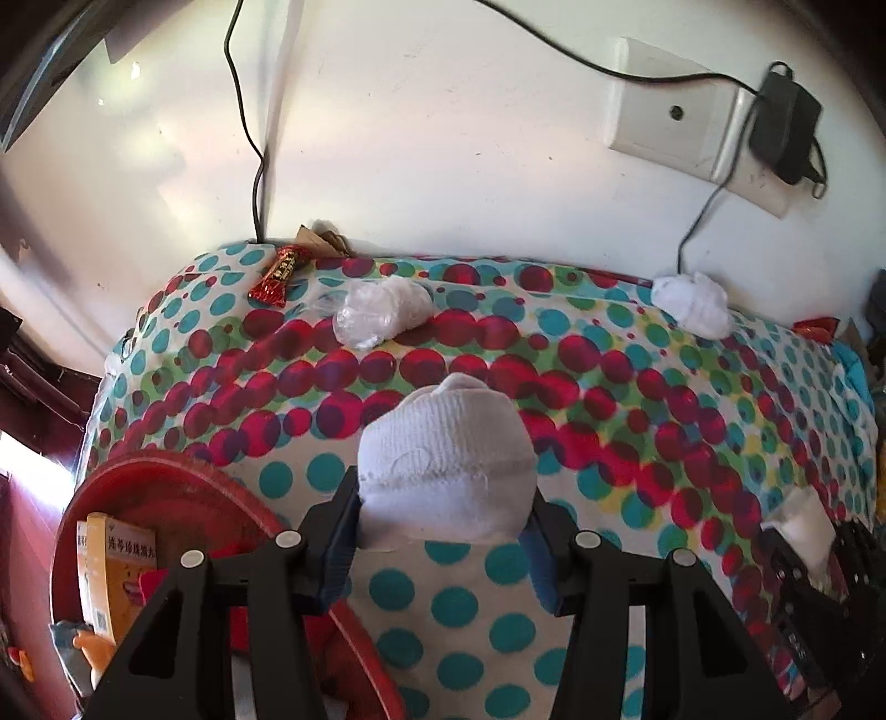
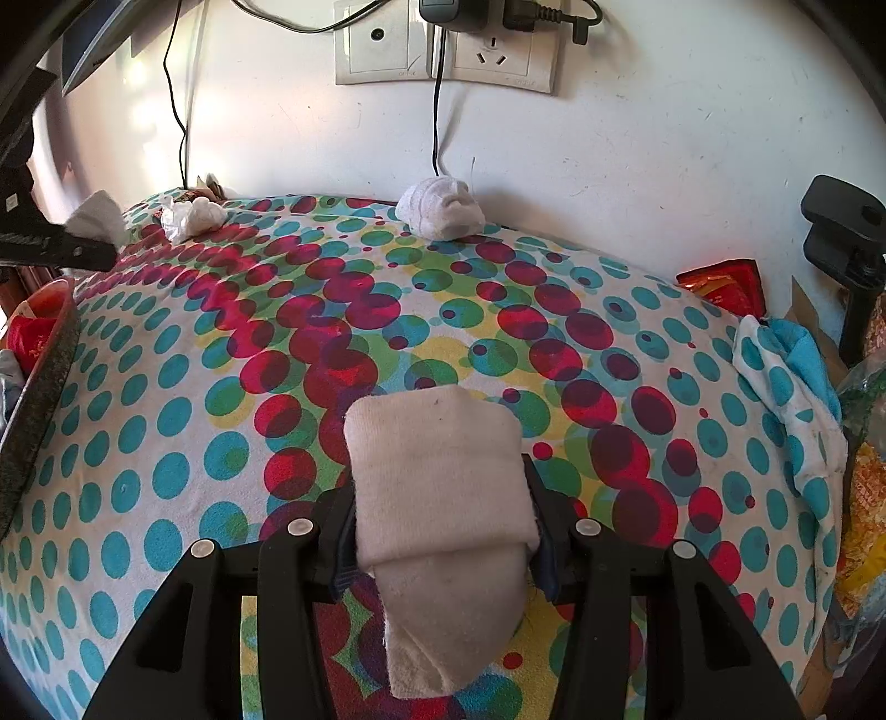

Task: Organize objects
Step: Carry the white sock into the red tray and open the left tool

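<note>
left gripper pinched a balled white sock above the dotted cloth, prob bound for the red basin; right gripper clamped a folded sock, waiting

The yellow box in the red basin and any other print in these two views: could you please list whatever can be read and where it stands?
"连苓珍珠滴丸": on the yellow box in the red basin; its last characters are uncertain.
Red candy wrapper: gold print, too blurred to read.
Wall socket plates: small grey marks, too small to read.
</note>
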A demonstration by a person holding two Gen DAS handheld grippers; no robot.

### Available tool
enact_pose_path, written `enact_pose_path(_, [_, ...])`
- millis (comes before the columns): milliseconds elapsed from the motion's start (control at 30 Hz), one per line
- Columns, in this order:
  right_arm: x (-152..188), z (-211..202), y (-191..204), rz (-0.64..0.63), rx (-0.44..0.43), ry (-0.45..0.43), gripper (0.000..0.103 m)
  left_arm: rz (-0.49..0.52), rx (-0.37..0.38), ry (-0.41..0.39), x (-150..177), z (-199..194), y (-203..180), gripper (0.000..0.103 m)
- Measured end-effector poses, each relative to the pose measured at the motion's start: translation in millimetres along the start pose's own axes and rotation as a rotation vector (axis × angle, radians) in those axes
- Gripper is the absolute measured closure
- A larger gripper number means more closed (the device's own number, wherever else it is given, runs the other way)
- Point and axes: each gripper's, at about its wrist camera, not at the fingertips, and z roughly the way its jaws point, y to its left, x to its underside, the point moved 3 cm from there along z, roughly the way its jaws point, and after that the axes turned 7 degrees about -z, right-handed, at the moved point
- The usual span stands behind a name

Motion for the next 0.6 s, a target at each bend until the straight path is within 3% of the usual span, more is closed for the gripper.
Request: enact_pose_path(600, [-2, 0, -1, -0.006, 0.010, 0.001, 0.056, 0.043, 0.016, -0.003, 48, -53, 5, 0.050])
